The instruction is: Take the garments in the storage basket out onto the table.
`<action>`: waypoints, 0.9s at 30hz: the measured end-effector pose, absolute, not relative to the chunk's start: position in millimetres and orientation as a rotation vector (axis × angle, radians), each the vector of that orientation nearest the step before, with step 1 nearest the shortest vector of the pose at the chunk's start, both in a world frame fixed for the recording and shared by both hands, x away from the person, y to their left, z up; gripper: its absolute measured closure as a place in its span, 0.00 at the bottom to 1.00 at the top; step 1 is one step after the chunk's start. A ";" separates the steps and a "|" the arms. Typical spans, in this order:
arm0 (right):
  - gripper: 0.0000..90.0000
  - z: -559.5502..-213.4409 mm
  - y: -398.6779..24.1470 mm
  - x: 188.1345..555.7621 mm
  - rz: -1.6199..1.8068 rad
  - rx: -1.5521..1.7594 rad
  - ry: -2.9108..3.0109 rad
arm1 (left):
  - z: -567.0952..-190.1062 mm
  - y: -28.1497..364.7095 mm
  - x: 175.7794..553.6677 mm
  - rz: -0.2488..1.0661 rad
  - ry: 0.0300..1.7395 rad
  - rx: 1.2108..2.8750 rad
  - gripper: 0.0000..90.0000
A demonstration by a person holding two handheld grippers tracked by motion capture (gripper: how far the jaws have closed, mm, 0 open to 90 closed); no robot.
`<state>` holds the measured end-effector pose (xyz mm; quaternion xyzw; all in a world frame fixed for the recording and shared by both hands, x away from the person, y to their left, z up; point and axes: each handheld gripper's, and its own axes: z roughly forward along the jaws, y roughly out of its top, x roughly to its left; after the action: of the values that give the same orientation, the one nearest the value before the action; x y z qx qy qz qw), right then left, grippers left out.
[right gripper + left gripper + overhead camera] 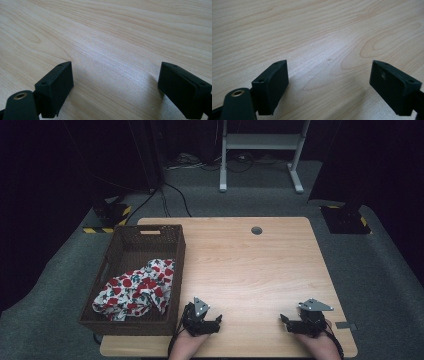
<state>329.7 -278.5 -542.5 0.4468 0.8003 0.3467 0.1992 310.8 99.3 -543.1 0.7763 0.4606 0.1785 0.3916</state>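
Two hands come in at the near edge of the wooden table (250, 265), and each one holds a gripper. Both rest low on the bare wood. My guess is they are parked there because no work is in hand right now.

On the person's left is the left gripper (216, 320). It sits just beside the basket's near corner. Seen from its own camera, its two black jaws stand wide apart with only wood grain between them (329, 82). It holds nothing.

Over on the other side is the right gripper (286, 321), well apart from the left one. Its jaws are wide apart too, and only bare table shows between them (115, 85). It holds nothing as well.

Farther back on the left stands a dark woven basket (176, 245) at the table's left edge. Inside it lies a white cloth with red flowers (135, 289), all crumpled up at the near end of the basket. It looks put away, so the tidy-up job may be finished, or the cloth may be waiting to be lifted out.

Past the middle of the table, near the far edge, is a small round hole (256, 230).
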 end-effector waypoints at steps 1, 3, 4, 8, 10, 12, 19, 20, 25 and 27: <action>0.14 -542.5 -278.5 329.7 0.969 1.249 2.238 | -543.1 99.3 310.8 0.453 1.170 1.972 0.18; 0.14 -542.5 -278.5 329.8 0.970 1.249 2.238 | -542.1 102.1 310.6 0.453 1.152 1.936 0.18; 0.14 -542.5 -278.5 329.8 0.970 1.249 2.238 | -541.8 102.1 310.0 0.460 1.135 1.933 0.18; 0.14 -542.5 -278.5 329.8 0.970 1.249 2.238 | -539.4 99.2 306.3 0.493 1.073 1.943 0.17; 0.14 -542.5 -278.5 329.8 0.970 1.249 2.238 | -538.0 99.0 305.2 0.501 1.059 1.944 0.17; 0.14 -542.5 -278.5 329.8 0.970 1.249 2.238 | -534.8 98.8 303.1 0.516 1.035 1.932 0.17; 0.14 -542.5 -278.5 329.8 0.970 1.249 2.238 | -519.1 99.6 294.9 0.561 0.950 1.844 0.17; 0.14 -542.5 -278.4 329.8 0.970 1.249 2.238 | -516.8 99.6 293.4 0.569 0.940 1.837 0.17; 0.14 -542.5 -277.6 329.9 0.969 1.253 2.237 | -507.4 100.4 287.9 0.597 0.891 1.789 0.18; 0.14 -542.5 -277.6 329.9 0.969 1.253 2.236 | -504.3 101.2 286.3 0.601 0.879 1.770 0.18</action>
<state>329.9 -277.6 -542.5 0.4480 0.7997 0.3465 0.1992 286.3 101.2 -504.3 0.7358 0.3654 0.2499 0.5124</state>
